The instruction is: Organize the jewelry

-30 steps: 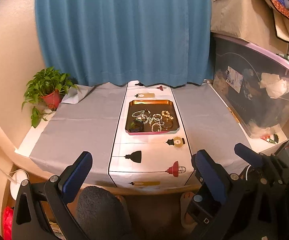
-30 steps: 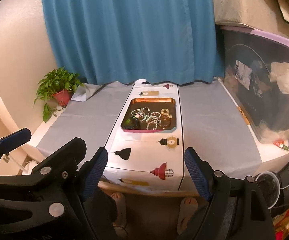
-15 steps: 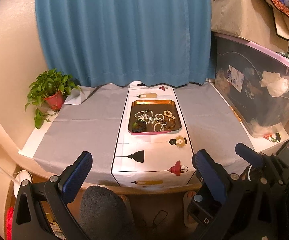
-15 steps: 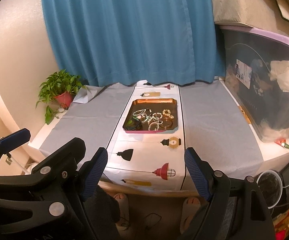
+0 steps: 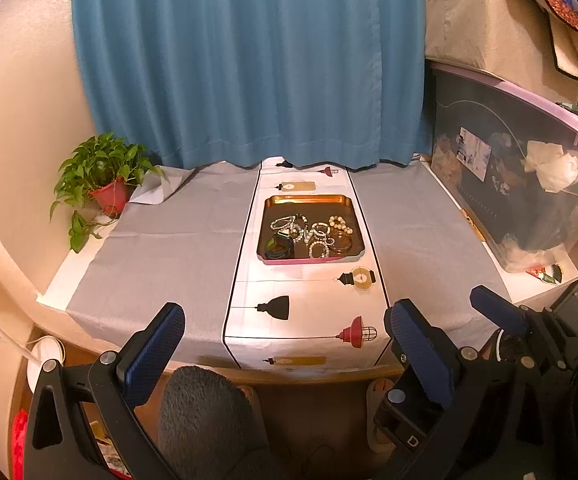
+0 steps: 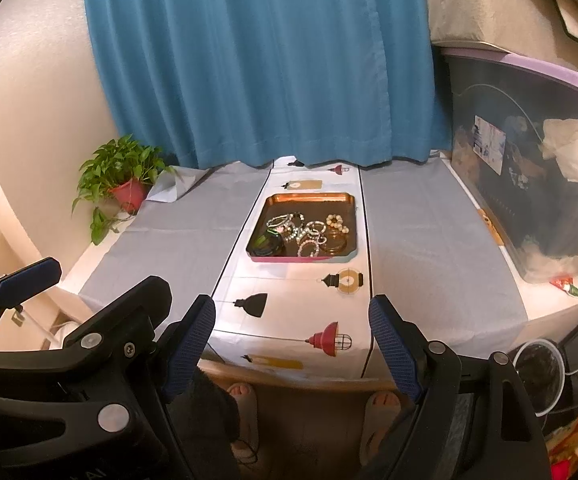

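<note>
A copper-rimmed dark tray [image 5: 307,199] sits on the white runner in the middle of the table; it also shows in the right wrist view [image 6: 309,197]. It holds several bead bracelets [image 5: 317,234], bangles [image 5: 343,243] and a round black case [image 5: 278,248]. My left gripper [image 5: 285,344] is open and empty, held well back from the table's front edge. My right gripper [image 6: 291,344] is open and empty too, beside the left one, whose body shows at lower left in the right wrist view.
A potted plant [image 5: 105,184] stands at the table's far left corner. A large clear storage bin [image 5: 529,184] with a beige box on top lines the right side. A blue curtain [image 5: 249,60] hangs behind. Feet in slippers [image 6: 241,394] show under the table.
Both grippers have drawn slightly back and up from the table, so the tray looks a little farther. Both stayed open and empty.
</note>
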`<state>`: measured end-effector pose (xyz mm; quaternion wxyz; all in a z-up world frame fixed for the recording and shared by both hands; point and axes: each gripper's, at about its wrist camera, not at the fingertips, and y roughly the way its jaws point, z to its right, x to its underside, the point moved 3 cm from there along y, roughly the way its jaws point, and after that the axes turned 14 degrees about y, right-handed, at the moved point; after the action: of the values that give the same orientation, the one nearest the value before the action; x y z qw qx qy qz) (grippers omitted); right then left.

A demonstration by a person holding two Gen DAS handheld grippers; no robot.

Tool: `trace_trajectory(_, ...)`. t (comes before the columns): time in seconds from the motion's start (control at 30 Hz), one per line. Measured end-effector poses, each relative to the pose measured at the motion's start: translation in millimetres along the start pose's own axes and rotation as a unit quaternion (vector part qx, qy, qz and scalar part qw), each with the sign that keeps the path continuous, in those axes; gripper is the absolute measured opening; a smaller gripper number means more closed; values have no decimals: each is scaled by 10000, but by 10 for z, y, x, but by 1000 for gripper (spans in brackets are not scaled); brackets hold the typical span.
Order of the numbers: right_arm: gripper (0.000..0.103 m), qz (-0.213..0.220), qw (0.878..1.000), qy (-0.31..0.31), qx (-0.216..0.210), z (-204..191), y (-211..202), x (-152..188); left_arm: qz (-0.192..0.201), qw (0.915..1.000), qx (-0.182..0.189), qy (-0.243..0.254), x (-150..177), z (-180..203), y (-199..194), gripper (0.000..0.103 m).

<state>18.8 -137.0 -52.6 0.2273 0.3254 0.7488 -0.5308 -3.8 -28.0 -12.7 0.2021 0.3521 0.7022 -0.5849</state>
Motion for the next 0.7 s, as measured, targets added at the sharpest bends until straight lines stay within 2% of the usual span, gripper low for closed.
trace_trajectory(0.7,80,10,10000,3,26,-6,-4,20,-4,10000,27,4,10,5,2,103)
